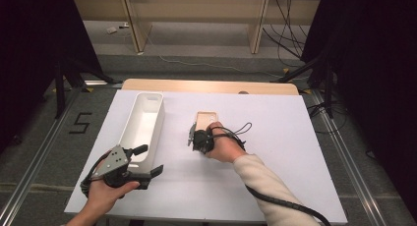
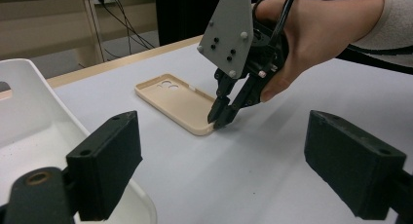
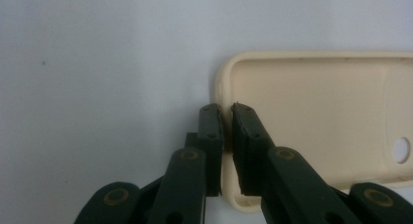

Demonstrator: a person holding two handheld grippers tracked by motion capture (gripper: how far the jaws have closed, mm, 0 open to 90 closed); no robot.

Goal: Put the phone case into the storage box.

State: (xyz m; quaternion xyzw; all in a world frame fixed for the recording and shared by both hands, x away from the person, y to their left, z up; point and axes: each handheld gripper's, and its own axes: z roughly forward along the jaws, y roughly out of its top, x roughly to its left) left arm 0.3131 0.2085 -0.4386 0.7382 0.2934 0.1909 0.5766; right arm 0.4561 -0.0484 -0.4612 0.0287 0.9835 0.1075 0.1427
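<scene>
A beige phone case (image 1: 207, 118) (image 2: 174, 98) (image 3: 316, 107) lies hollow side up on the white table sheet, right of the white bin. My right gripper (image 1: 192, 137) (image 2: 217, 121) (image 3: 227, 110) points down at the case's near corner, one jaw outside the rim and one inside it. The jaws are pinched together on that rim wall, and the case rests flat on the sheet. My left gripper (image 1: 150, 160) (image 2: 223, 151) is held low at the front left, by the bin's near end. It stands open with nothing between its pads.
A long white bin (image 1: 159, 119) (image 2: 34, 83) stands left of centre, running away from me, with nothing seen inside. The white sheet (image 1: 280, 137) covers the wooden table. Cables trail from both grippers. Beyond the far edge are the floor, stands and desk legs.
</scene>
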